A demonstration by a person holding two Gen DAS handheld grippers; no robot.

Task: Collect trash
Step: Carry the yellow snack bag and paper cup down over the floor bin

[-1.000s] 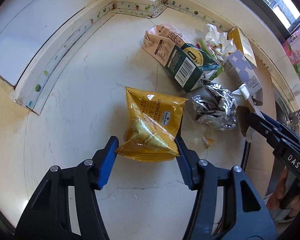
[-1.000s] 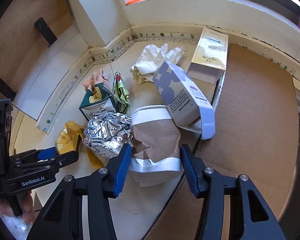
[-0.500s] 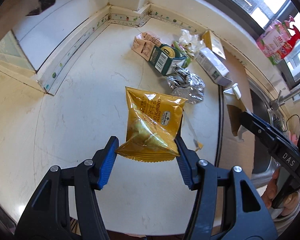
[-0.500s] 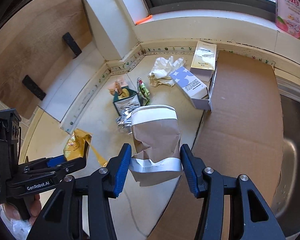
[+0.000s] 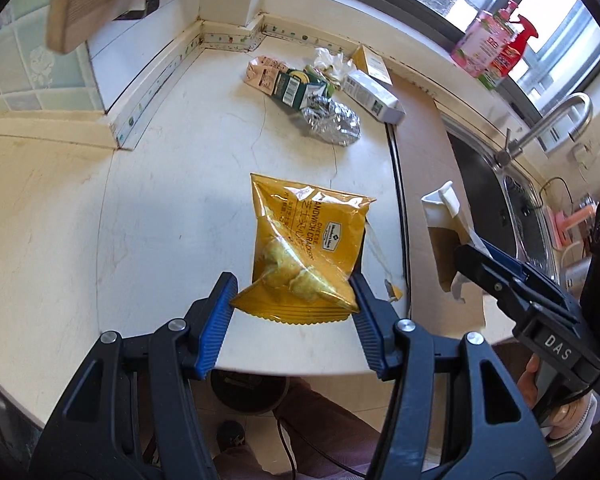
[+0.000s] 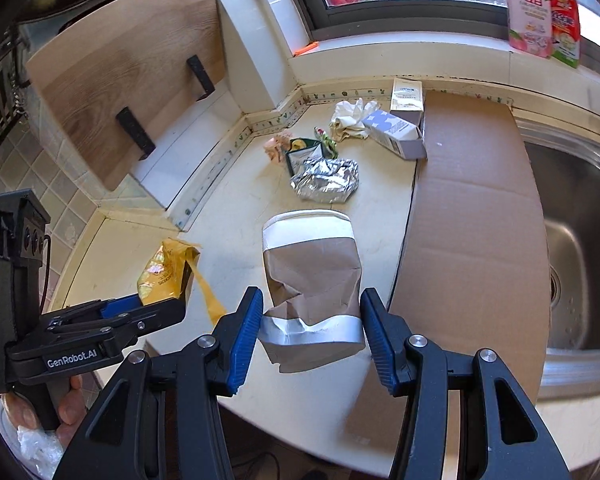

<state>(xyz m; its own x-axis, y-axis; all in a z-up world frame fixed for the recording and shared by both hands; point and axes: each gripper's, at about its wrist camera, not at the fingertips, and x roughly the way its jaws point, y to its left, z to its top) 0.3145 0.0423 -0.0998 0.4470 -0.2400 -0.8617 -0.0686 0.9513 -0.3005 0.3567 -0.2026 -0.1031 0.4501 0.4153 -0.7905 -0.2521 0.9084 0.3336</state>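
Observation:
My left gripper (image 5: 294, 304) is shut on a yellow cracker packet (image 5: 304, 244), held in the air over the front part of the cream counter (image 5: 160, 208). My right gripper (image 6: 310, 320) is shut on a crushed brown-and-white paper cup (image 6: 312, 276), also lifted above the counter edge. The right wrist view shows the left gripper (image 6: 168, 308) at lower left with the yellow packet (image 6: 164, 272); the left wrist view shows the right gripper (image 5: 472, 254) at the right with the cup (image 5: 446, 232). More trash lies at the back: crumpled foil (image 6: 326, 180), a green carton (image 5: 296, 88), a white-and-blue box (image 6: 396, 134), a tissue (image 6: 350, 118).
A flat cardboard sheet (image 6: 472, 216) covers the counter beside the steel sink (image 6: 576, 240) with its tap (image 5: 548, 124). A wooden board (image 6: 120, 68) hangs on the left wall. Bottles (image 5: 496, 44) stand on the window sill. A dark round bin (image 5: 248, 392) sits on the floor below the counter edge.
Both grippers rose and drew back from the trash pile toward the counter's front edge, carrying the packet and the cup. The floor and bin have come into the left wrist view.

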